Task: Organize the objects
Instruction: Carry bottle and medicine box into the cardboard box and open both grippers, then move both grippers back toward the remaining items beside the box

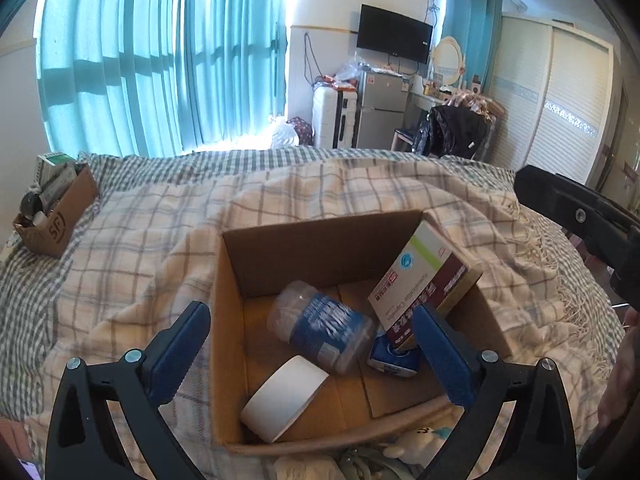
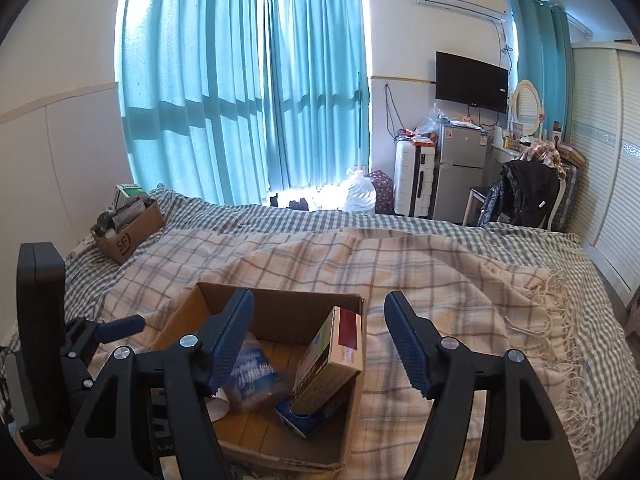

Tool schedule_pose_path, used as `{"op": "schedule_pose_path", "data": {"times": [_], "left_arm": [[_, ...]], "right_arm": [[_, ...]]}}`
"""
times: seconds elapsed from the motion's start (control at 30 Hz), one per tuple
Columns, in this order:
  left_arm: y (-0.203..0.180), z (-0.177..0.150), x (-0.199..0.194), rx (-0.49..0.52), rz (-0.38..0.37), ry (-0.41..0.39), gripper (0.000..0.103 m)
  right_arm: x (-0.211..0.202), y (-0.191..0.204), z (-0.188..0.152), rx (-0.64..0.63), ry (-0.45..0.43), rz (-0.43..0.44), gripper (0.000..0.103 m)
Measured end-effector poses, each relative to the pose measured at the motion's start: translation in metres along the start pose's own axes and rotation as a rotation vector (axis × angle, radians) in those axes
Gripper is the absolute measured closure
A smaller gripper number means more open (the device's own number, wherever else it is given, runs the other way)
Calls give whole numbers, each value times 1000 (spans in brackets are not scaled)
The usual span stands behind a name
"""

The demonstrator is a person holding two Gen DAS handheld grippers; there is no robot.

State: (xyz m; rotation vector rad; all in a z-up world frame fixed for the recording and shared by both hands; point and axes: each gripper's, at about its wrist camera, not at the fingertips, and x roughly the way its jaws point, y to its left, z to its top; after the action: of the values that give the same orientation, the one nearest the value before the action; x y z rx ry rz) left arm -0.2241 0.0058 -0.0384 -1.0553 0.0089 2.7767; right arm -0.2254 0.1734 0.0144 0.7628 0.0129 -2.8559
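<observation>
An open cardboard box (image 1: 230, 320) (image 2: 280, 308) sits on the plaid blanket. Inside lie a white tape roll (image 1: 284, 396), a clear jar with a blue label (image 1: 320, 326) (image 2: 252, 376), a small blue pack (image 1: 394, 358) (image 2: 300, 418) and a white and maroon carton (image 1: 424, 280) (image 2: 332, 360) leaning on the right wall. My left gripper (image 1: 312, 340) is open and empty above the box. My right gripper (image 2: 320, 338) is open and empty above the box's right side; it also shows at the right edge of the left wrist view (image 1: 576, 216).
A second cardboard box (image 1: 60, 216) (image 2: 128, 232) with several items stands at the bed's far left. White items (image 1: 416, 444) lie in front of the near box. Beyond the bed are curtains, a suitcase (image 2: 414, 180), a fridge (image 2: 460, 168) and a chair with clothes (image 2: 528, 196).
</observation>
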Motion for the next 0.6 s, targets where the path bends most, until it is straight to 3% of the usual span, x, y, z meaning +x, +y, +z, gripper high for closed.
{"op": "schedule_pose_path", "data": {"times": [0.37,0.6], "left_arm": [[6,-4,-86,-43,60,-70,0],[7,-23,-132,-59,89,-111,0]], "right_arm": [[-100,1,10,-34,-56,-13,35],[-146,9,-10,-43,-61,-2,35]]}}
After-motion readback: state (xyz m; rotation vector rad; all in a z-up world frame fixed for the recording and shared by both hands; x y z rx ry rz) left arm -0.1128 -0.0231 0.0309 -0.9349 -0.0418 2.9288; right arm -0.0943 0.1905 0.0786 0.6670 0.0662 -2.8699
